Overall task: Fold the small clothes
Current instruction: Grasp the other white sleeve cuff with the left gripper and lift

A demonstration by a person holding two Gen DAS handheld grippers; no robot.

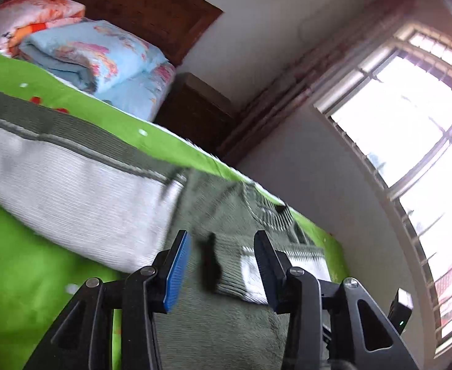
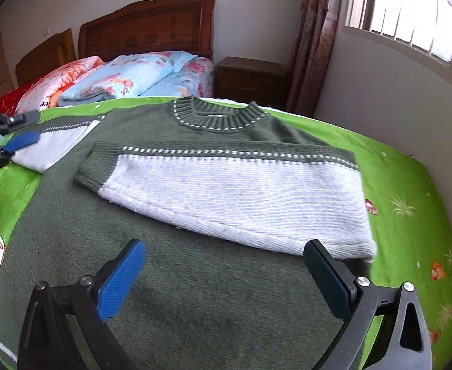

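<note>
I've got the green and white sweater [image 2: 195, 166] flat on the bed [image 2: 411, 191], one sleeve [image 2: 241, 191] folded across just ahead of my right tongs [image 2: 226, 274], spread wide, empty. Left tongs [image 1: 222, 265] apart over the knit, gripping nothing.

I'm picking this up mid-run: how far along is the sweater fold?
Done: one sleeve lies folded across the chest of the green-and-white sweater, which is spread flat on the green bedspread.

In hand: nothing. The right gripper is open above the body; the left gripper is open too, near the other sleeve.

Left: that sleeve is still stretched out sideways, and the body is not yet folded.
</note>
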